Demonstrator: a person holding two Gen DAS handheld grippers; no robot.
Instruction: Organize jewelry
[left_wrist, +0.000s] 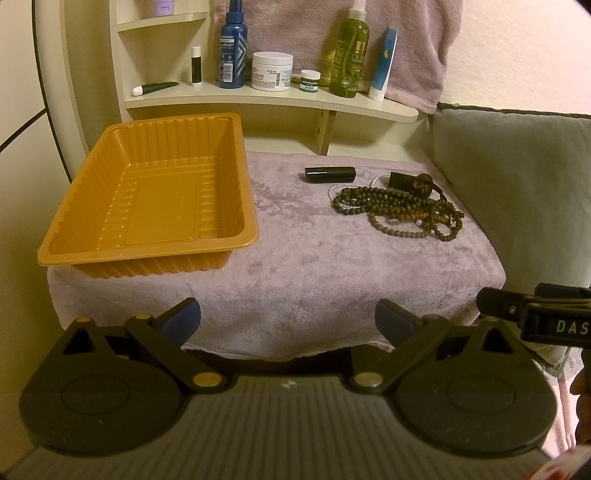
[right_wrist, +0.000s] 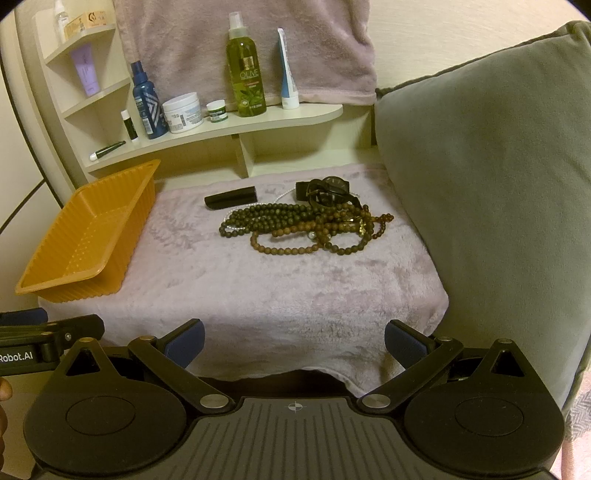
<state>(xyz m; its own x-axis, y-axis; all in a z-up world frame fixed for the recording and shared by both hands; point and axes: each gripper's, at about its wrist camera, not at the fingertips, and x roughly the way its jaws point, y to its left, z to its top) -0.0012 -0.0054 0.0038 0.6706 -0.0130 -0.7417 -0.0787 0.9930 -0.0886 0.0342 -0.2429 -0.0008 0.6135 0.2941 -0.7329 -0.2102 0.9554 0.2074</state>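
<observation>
A pile of jewelry lies on a mauve towel (left_wrist: 295, 258): dark and brown bead necklaces (left_wrist: 399, 210) (right_wrist: 295, 225), a thin white pearl strand (left_wrist: 336, 190) and a black watch (right_wrist: 328, 190) (left_wrist: 421, 183). A black tube (left_wrist: 330, 174) (right_wrist: 231, 197) lies just left of the pile. An empty orange plastic tray (left_wrist: 155, 199) (right_wrist: 88, 236) stands on the towel's left side. My left gripper (left_wrist: 287, 321) is open and empty at the towel's near edge. My right gripper (right_wrist: 294, 343) is open and empty, also at the near edge, well short of the pile.
A cream shelf (left_wrist: 258, 98) behind the towel holds bottles, jars and tubes, among them an olive spray bottle (right_wrist: 246, 70) and a blue bottle (left_wrist: 232, 48). A grey cushion (right_wrist: 491, 192) borders the towel on the right. Another towel (right_wrist: 243, 40) hangs behind the shelf.
</observation>
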